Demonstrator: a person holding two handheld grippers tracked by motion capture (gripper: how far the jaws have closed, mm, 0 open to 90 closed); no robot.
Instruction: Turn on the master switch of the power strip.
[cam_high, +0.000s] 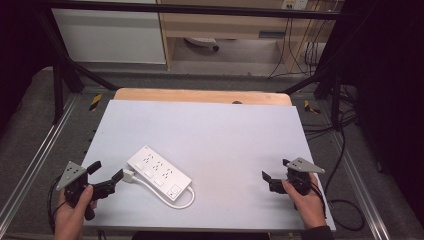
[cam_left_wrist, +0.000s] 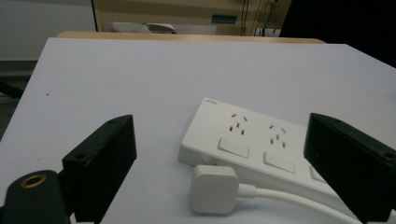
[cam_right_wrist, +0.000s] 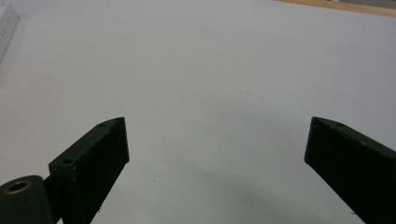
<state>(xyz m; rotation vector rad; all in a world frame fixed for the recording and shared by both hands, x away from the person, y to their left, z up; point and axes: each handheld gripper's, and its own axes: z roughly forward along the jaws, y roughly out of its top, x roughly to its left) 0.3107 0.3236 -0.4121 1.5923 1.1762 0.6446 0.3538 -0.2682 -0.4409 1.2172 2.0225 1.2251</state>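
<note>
— What sits closest to the lens?

— The person's two hands at the near edge of the pale grey table top (cam_high: 210, 130). The left hand (cam_high: 72, 212) grips the black two-jaw left gripper (cam_high: 106, 172), which carries a grey three-cornered plate (cam_high: 70, 173) on top. The right hand (cam_high: 306, 200) grips the black two-jaw right gripper (cam_high: 275, 172), which has its own grey plate.

— How do the left gripper's jaws stand?

— Wide apart, holding nothing. In the left gripper view, the small white square plug (cam_left_wrist: 214, 188) lies on the table between them, nearer the right jaw, touching neither. Its white cable (cam_left_wrist: 289, 198) runs off to the right along the near side of the strip.

— And the strip itself?

— A long white plastic power strip (cam_high: 159, 172) lies flat on the table, left of centre, set diagonally. It has rows of socket holes and white rocker switches (cam_left_wrist: 232, 148) along its near edge. In the high view the plug (cam_high: 128, 175) rests just beside the strip's left side, near the tip of the left gripper's jaw. The cable loops round from the strip's near right end (cam_high: 182, 204).

— The right gripper?

— Its jaws are also spread wide with nothing between them, over bare table near the right edge, well apart from the strip. In the right gripper view a corner of the strip (cam_right_wrist: 6, 25) shows at the upper left.

— Anything beyond the table?

— A light wooden board (cam_high: 200, 95) along the far edge, and dark cables (cam_high: 345, 150) trailing on the floor at the right.
</note>
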